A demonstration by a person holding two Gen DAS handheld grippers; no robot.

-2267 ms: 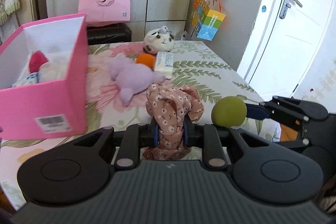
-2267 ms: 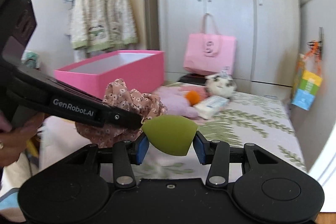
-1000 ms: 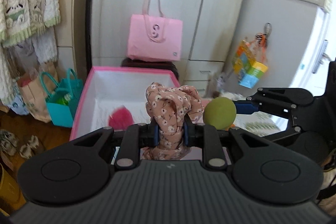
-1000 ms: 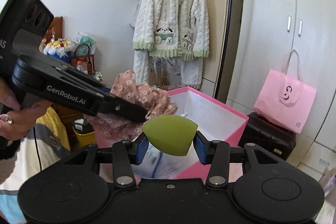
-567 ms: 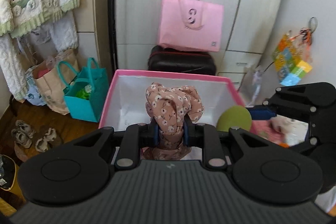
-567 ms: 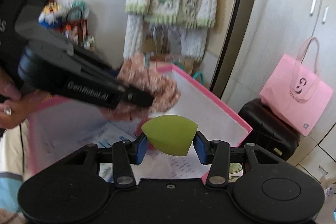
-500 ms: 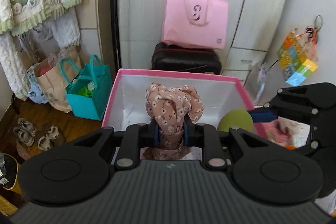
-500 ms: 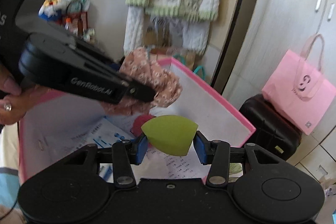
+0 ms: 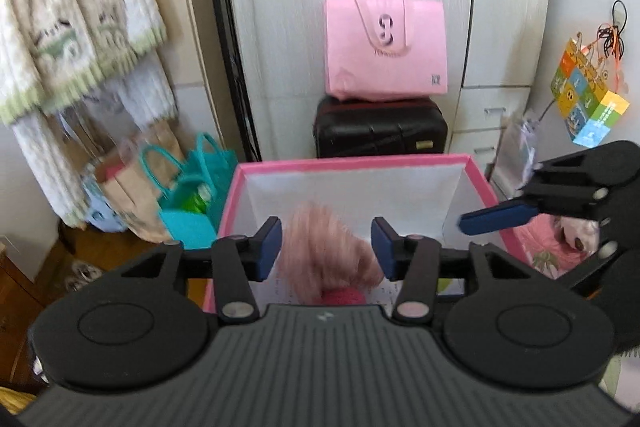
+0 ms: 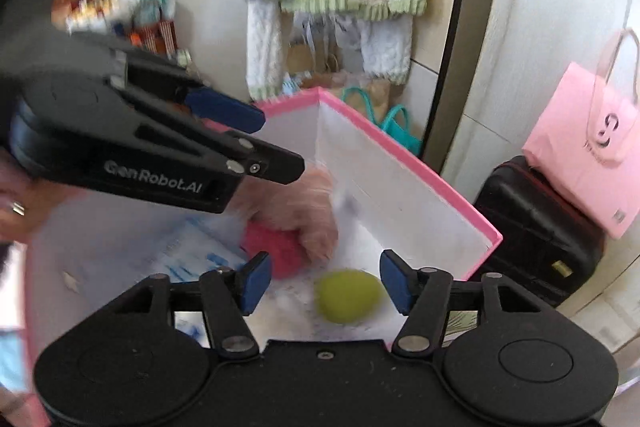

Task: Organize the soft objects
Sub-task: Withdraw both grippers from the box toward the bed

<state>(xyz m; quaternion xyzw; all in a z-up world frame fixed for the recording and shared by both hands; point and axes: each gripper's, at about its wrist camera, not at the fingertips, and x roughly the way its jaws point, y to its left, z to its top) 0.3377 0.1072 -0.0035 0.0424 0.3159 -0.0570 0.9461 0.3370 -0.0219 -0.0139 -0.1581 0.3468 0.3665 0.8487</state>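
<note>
— What edges are you working between?

— You are holding both tools over the pink box [image 9: 476, 171], whose pink rim is running along the far side and down the right, with white walls dropping inside. The box's far corner is pointing toward the teal bag [image 10: 400, 127], and the black suitcase [image 9: 380, 127] is sitting just behind the far wall with the pink tote [image 9: 386, 51] on top. Inside, the floor is showing bare white near the right wall.

— And your fingers?

— Your left gripper [image 9: 326, 247] is standing spread, pads apart and gripping nothing. The floral scrunchie [image 9: 326, 251] is showing blurred between and below those pads (not touching either), over the red pom-pom [image 10: 276, 247] on the box floor. Your right gripper [image 10: 324, 281] is spread as well. The green sponge [image 10: 347, 295] is lying inside the box, below the gap and nearer the right pad, clear of both. The right gripper's blue finger [image 9: 496, 217] is reaching in over the box's right wall.
</note>
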